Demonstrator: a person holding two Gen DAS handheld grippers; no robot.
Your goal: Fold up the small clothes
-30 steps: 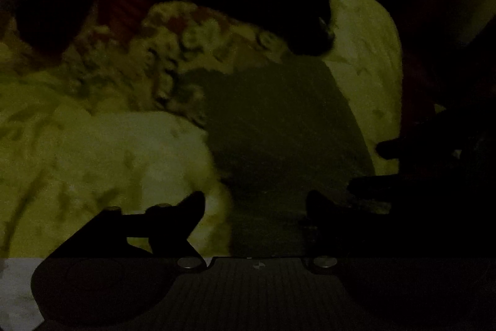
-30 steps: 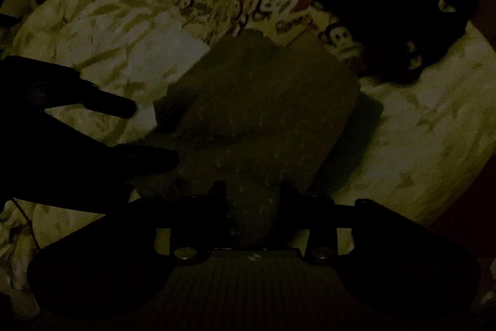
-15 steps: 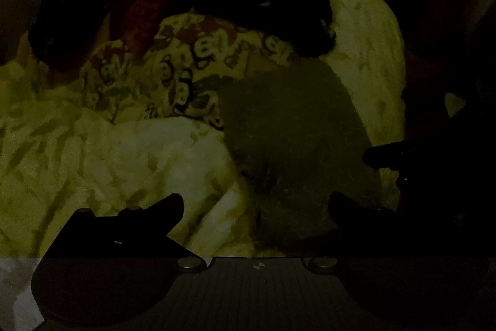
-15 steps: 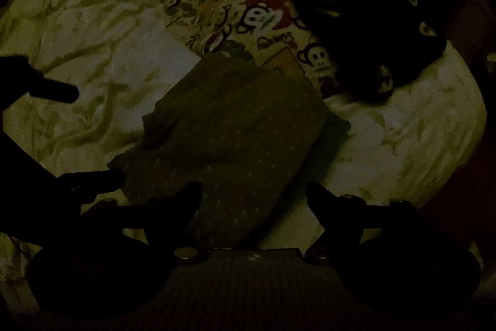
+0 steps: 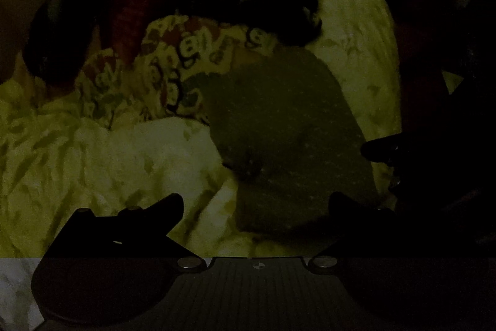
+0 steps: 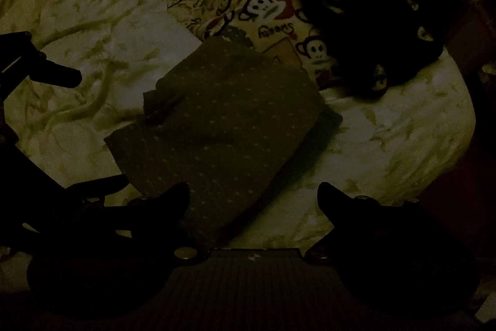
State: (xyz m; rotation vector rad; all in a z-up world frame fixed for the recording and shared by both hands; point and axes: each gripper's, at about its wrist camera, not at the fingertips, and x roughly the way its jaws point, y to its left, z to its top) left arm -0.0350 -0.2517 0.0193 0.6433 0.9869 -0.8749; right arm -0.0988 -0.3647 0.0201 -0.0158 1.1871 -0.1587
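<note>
Both gripper (image 6: 252,194) jaws gape empty; only right wrist shows dotted cloth (image 6: 223,126).

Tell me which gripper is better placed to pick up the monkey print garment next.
Probably the left gripper. The monkey print garment lies up and left of the folded green cloth, on the left gripper's side. Both grippers are open and empty; the right gripper has just opened.

I'm seeing my right gripper (image 6: 252,196) showing as two black, pointed fingers (image 6: 167,200) on a dark ribbed base. Round silvery screws are sitting beside a small pale central mark; my left gripper (image 5: 255,205) is looking identical.
</note>
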